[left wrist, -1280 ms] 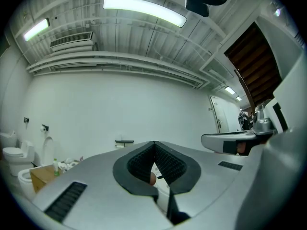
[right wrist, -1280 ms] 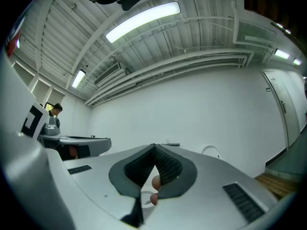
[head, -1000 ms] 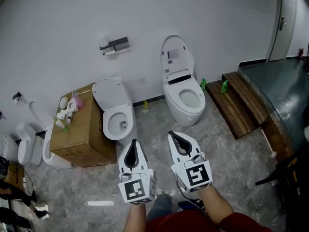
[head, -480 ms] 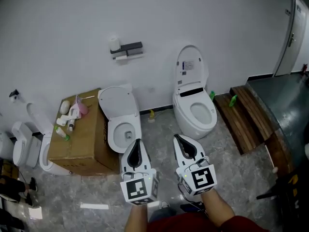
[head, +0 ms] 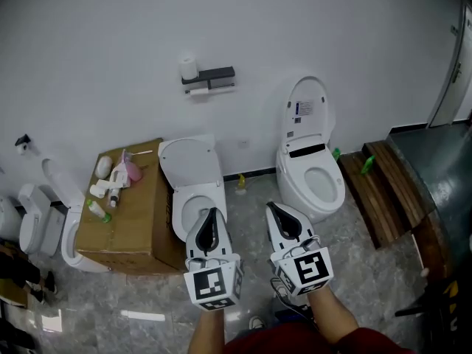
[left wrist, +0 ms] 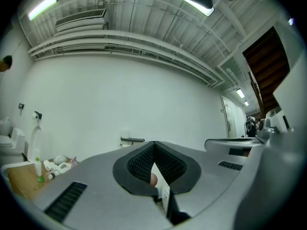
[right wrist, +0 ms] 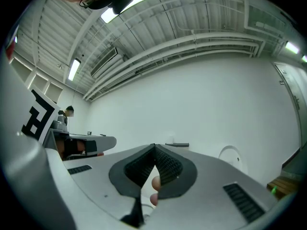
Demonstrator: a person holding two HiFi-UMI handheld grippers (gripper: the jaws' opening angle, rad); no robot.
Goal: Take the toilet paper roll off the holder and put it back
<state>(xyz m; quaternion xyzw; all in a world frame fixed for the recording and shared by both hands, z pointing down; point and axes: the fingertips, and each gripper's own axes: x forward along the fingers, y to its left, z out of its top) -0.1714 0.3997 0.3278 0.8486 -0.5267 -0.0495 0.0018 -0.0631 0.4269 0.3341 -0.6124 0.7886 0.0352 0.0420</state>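
Step in hand: approach, judged from the standoff; nothing taken off the wall yet.
Toilet paper roll (head: 189,68): on the white wall, upright at the 9 o'clock end of the dark holder (head: 212,73); seen from the grippers, at about 12 o'clock and well apart.
Under the holder's bar: a pale shape, too small to tell.
Left gripper (head: 212,212): jaws pressed together at the tips, nothing between them; held level, aimed at the wall.
Right gripper (head: 271,206): jaws likewise pressed together and empty, just beside the left one at its 3 o'clock.
In the way: an open toilet (head: 193,190) directly below the holder, a cardboard box (head: 125,205) at its 9 o'clock, a second toilet (head: 313,175) at 3 o'clock.
Next move, as a judgement: close in past or over the open toilet, raise one gripper to the roll's height, spread its jaws wide enough for the roll, then close on its sides.
Risk: crushing the soft roll, or knocking it off the holder's end.
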